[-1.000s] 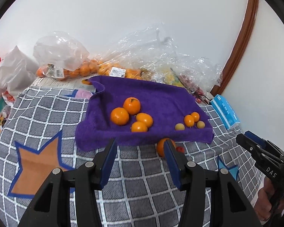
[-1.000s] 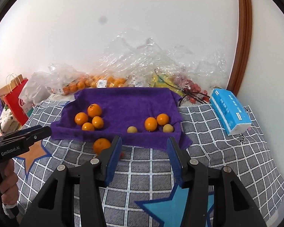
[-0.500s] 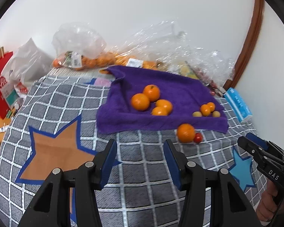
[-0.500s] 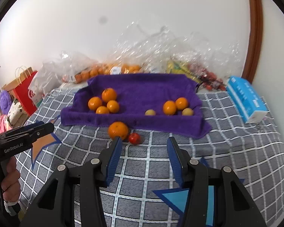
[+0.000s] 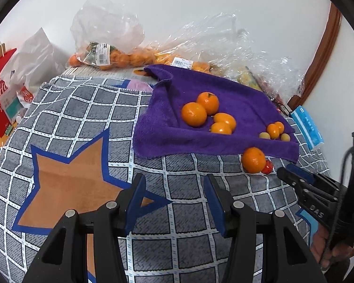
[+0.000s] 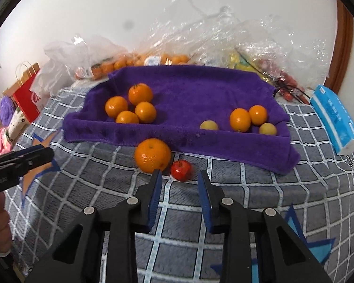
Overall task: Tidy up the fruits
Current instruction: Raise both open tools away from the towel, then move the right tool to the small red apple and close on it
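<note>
A purple towel (image 6: 191,94) lies on the grey checked cloth (image 6: 87,184) and holds two groups of fruit: several oranges (image 6: 132,103) on the left, small orange and yellow fruits (image 6: 245,120) on the right. A loose orange (image 6: 153,155) and a small red fruit (image 6: 181,170) lie on the cloth in front of the towel; both also show in the left wrist view, the orange (image 5: 253,160) and the red fruit (image 5: 267,167). My right gripper (image 6: 179,180) is open, just short of the red fruit. My left gripper (image 5: 174,185) is open and empty, over the cloth left of them.
Clear plastic bags of oranges (image 5: 111,56) and other produce (image 6: 247,47) lie behind the towel against the wall. A blue tissue pack (image 6: 335,120) sits at the right. A red paper bag (image 5: 0,89) stands off the left edge.
My right gripper has moved forward toward the loose orange and red fruit. My left gripper has drawn back and swung left; the fruits have not moved.
</note>
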Available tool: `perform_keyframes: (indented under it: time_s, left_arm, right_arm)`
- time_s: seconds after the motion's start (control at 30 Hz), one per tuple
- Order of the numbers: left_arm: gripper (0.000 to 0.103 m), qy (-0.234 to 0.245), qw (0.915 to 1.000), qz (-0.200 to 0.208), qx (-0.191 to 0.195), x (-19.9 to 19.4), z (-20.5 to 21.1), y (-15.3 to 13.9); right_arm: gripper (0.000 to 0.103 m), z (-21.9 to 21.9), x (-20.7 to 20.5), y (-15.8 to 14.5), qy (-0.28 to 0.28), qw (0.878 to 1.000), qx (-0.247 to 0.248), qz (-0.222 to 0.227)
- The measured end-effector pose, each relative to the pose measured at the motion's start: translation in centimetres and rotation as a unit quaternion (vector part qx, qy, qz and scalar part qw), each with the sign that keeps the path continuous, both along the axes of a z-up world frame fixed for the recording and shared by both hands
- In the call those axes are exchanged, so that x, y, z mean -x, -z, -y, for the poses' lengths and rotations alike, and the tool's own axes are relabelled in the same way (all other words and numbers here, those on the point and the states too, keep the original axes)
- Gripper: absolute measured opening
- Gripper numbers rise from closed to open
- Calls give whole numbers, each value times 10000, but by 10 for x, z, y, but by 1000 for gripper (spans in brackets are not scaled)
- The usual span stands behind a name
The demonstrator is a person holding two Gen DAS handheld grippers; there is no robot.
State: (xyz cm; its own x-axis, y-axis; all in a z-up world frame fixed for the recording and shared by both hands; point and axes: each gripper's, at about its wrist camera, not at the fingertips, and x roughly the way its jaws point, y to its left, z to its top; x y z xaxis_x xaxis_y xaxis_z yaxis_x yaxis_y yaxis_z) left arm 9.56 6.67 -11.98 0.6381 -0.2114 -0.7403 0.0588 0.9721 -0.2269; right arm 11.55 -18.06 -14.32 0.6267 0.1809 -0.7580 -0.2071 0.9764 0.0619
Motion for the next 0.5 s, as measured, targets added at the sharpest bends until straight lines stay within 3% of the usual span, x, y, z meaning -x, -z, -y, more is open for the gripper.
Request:
perform_keyframes:
  time_s: [0.3,0.5]
  left_arm:
    - [49,121,9998,65,169,-6,1,10]
    - [49,3,9996,-112,267,-12,0,23]
  right_arm:
    - [31,1,-15,23,36,9998,28,-178]
    - [31,1,-19,26,13,9998,81,-167]
